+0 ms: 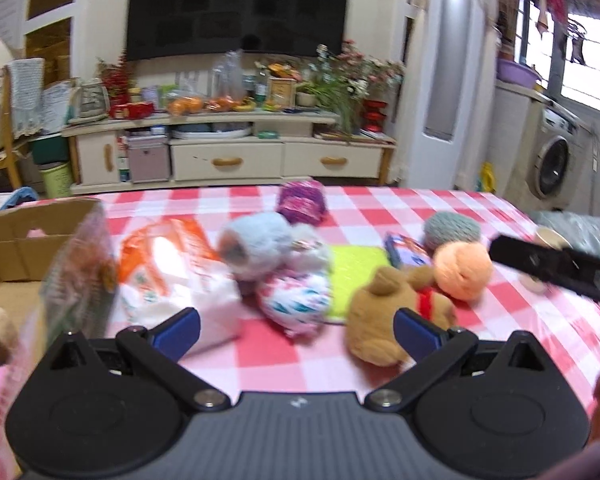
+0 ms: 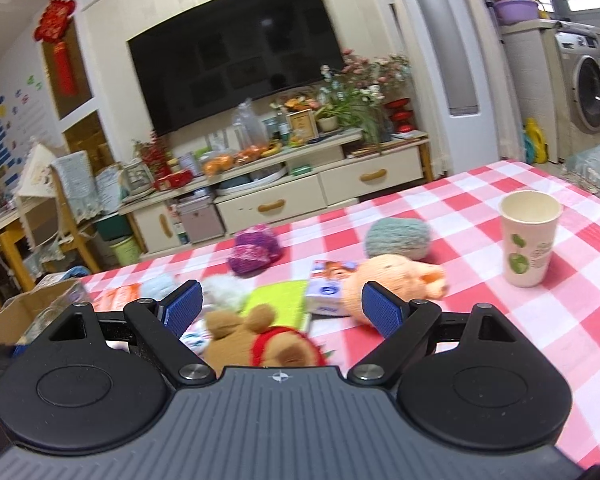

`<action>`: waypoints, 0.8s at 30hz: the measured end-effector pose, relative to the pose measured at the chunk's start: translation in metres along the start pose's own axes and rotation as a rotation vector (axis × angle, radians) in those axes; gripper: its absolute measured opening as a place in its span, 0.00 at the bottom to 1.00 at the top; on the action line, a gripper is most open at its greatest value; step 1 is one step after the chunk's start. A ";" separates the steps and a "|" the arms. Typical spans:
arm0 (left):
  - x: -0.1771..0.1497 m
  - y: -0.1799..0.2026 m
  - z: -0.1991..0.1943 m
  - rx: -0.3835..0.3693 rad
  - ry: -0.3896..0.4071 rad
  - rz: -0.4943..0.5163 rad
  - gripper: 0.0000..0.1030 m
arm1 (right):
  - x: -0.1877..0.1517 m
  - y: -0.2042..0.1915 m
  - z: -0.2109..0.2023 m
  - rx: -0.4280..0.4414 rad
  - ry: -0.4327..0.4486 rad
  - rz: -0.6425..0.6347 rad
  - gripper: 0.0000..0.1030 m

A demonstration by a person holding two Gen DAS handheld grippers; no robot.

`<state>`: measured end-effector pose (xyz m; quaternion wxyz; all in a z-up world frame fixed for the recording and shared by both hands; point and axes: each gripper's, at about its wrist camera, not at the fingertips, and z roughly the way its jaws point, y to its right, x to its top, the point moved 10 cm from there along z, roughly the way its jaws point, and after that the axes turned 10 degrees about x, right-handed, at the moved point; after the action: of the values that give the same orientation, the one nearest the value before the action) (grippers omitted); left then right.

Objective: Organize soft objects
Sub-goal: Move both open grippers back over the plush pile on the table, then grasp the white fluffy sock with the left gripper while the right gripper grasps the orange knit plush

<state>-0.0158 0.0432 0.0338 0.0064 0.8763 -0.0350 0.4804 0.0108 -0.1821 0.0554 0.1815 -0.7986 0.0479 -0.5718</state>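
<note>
- Red-and-white checked cloth covers the surface [image 1: 440, 216]; the soft goods lie bunched in the middle of the left wrist view, presumably gathered for sorting into the cardboard box [image 1: 16, 240] at the left edge.
- Left tool [image 1: 296, 330]: jaws spread wide, nothing between the blue pads; it hangs above the near edge of the pile, lower centre of its own view, judged to be choosing a piece.
- Right tool [image 2: 282, 308]: also fully spread and empty, poised directly over the brown plush bear [image 2: 260, 344], which fills the lower centre of the right wrist view. The bear is judged the likely next pick.
- Condition of the bear: tan pile, red garment at the neck, lying on its side, rounded ears toward the camera; soft and easily compressed by judgement.
- Adjacent items: peach plush toy [image 2: 396, 280] just right of the bear; grey-blue yarn ball [image 2: 398, 238] behind it; purple yarn ball [image 2: 254, 250] toward the far edge; pale blue plush [image 1: 256, 246] and a patterned soft bundle [image 1: 296, 300] left of a lime-green cloth [image 1: 354, 272].
- Non-soft item: paper cup [image 2: 528, 238] upright, well apart at the right of the right wrist view.
- Box contents are blurred; a brown furry item shows at its near corner, identity uncertain.
</note>
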 end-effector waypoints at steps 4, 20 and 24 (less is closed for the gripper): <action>-0.009 0.024 0.000 -0.057 -0.028 0.020 0.99 | -0.001 0.013 0.004 -0.050 -0.007 0.028 1.00; -0.057 0.116 0.019 -0.200 -0.175 0.041 0.99 | -0.016 0.032 0.048 -0.120 -0.096 0.086 1.00; -0.065 0.123 0.035 -0.206 -0.242 -0.030 0.99 | -0.018 0.029 0.059 -0.088 -0.138 0.090 1.00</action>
<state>-0.0297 -0.0776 -0.0425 0.0993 0.9230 -0.0716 0.3648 0.0634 -0.1900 0.0130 0.1746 -0.8403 0.0964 -0.5040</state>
